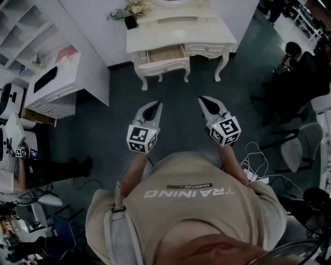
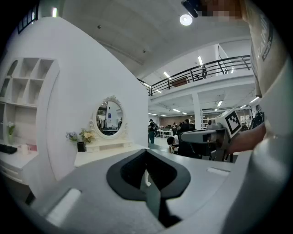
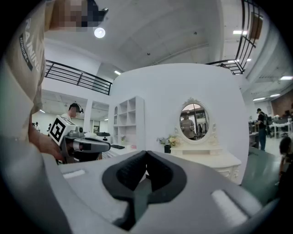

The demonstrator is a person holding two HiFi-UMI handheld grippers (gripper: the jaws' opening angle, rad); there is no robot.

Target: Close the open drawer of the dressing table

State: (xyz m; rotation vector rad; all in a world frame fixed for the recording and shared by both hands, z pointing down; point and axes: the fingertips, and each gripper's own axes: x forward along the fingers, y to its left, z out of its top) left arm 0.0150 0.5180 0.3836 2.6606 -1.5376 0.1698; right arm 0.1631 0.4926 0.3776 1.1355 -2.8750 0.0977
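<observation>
The cream dressing table point(image 1: 217, 36) stands against the wall at the top of the head view. Its centre drawer point(image 1: 165, 54) is pulled out and shows a bare wooden bottom. Both grippers hang over the dark floor about a step short of it. My left gripper point(image 1: 158, 105) and my right gripper point(image 1: 201, 98) each have their jaws closed tip to tip, with nothing held. The left gripper view shows the table point(image 2: 103, 151) and its oval mirror point(image 2: 109, 118) beyond the left gripper point(image 2: 146, 151). In the right gripper view the table point(image 3: 208, 160) lies to the right of the right gripper point(image 3: 146, 153).
A vase of flowers point(image 1: 132, 10) sits on the tabletop's left end. A white desk and shelf unit point(image 1: 57, 77) stand to the left. On the right are a seated person point(image 1: 300, 59), a grey chair point(image 1: 302, 145) and cables point(image 1: 256, 155) on the floor.
</observation>
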